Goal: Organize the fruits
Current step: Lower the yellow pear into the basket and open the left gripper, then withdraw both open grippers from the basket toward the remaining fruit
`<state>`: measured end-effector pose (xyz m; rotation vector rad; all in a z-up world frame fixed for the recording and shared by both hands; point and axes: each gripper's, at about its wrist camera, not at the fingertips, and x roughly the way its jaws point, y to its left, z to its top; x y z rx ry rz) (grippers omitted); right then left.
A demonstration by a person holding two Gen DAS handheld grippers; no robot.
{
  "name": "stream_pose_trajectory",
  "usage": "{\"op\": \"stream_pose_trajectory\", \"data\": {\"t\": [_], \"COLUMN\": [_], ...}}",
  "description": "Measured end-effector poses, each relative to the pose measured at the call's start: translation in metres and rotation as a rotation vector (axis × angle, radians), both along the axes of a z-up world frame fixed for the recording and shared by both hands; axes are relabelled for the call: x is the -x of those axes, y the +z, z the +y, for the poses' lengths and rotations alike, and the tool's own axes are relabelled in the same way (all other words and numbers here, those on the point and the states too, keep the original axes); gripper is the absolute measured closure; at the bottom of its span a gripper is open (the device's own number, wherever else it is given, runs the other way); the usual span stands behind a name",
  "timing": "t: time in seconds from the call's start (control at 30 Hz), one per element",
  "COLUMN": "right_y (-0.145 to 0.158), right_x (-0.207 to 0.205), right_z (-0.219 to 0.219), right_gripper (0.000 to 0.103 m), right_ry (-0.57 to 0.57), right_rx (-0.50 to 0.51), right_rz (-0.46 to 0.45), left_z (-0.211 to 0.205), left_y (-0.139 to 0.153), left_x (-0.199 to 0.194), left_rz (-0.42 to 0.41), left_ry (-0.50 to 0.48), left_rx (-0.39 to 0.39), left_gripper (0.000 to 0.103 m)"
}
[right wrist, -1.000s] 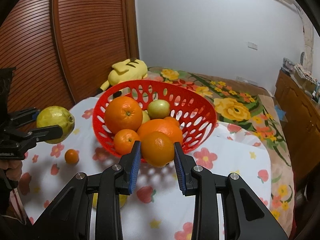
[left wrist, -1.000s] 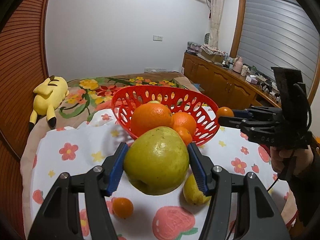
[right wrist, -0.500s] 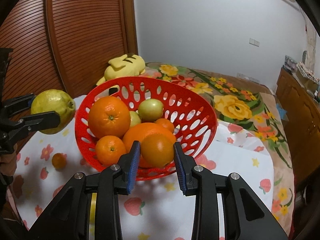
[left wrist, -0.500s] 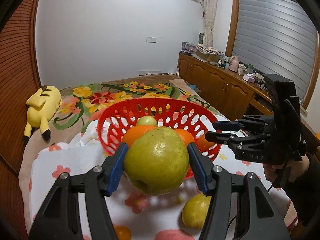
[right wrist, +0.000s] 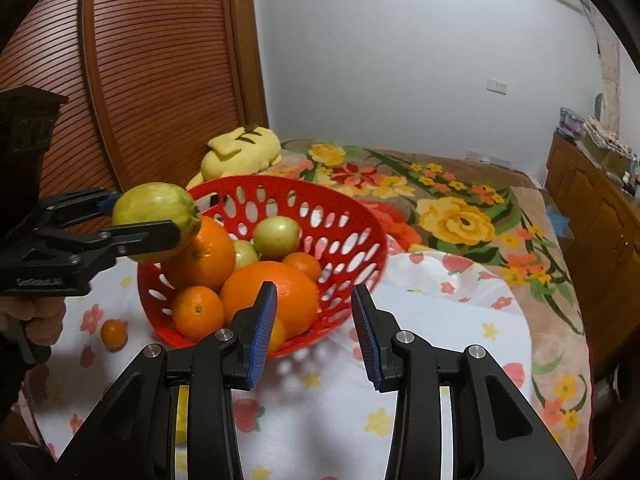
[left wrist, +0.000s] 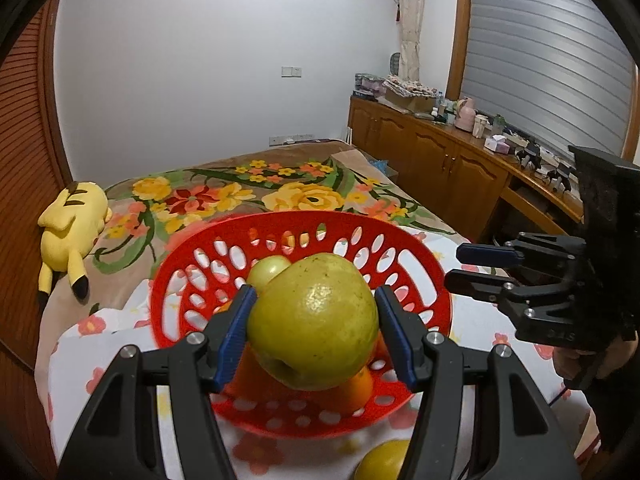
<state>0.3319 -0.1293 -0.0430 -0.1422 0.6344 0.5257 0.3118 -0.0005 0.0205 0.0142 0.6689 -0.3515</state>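
L gripper (left wrist: 312,332) pinches a big yellow-green round fruit (left wrist: 314,320) w/ blue pads on both sides, held above the near rim of the red perforated plastic basket (right wrist: 344,216), prob. to drop it in. R gripper (right wrist: 314,332) hangs empty, jaws spread, near that rim. Basket's front is crowded w/ oranges (right wrist: 272,296); open room at the back wall, while a small orange (right wrist: 113,334) lies outside on the floral cloth (right wrist: 432,320).

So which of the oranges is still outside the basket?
The tiny orange alone on the flowered cloth, left of the red basket; the other oranges sit inside it.
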Motion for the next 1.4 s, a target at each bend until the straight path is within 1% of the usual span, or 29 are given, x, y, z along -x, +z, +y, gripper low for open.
{"op": "stream_pose_trajectory", "data": {"t": [0.2,0.33,0.7,0.87,1.03,1.13,1.4], "right_y": [0.002,0.000,-0.004,-0.005,-0.005,-0.004,-0.002], "right_x": [0.000,0.001,0.000,0.004,0.003,0.006,0.023], "right_z": [-0.016,-0.023,-0.035,-0.036,-0.036,-0.034,-0.026], "right_gripper": [0.064,0.064,0.064,0.064,0.064,0.064,0.064], "right_ry": [-0.015,-0.016,-0.018,-0.020,-0.021,-0.020,-0.021], "right_rx": [-0.021,-0.025,-0.045,-0.045,-0.046,-0.045,-0.058], "right_rz": [-0.005,-0.001,0.006,0.012,0.012,0.010,0.014], "left_z": [-0.025,-0.039,-0.060,-0.060,-0.058,-0.054,-0.029], "left_y": [-0.001,-0.004,-0.018,-0.006,-0.005,-0.005,0.002], "left_x": [-0.020,-0.032,-0.052,-0.047,-0.041,-0.037,0.001], "left_rz": [0.010,0.024,0.077,0.024,0.018,0.021,-0.003], "left_ry": [-0.019,-0.025,-0.008,-0.007,-0.012,-0.010,0.001], "left_rx": [-0.020,-0.048,-0.114,-0.102,-0.108,-0.095,-0.052], "left_gripper": [0.043,0.043,0.042,0.037,0.037,0.037,0.037]}}
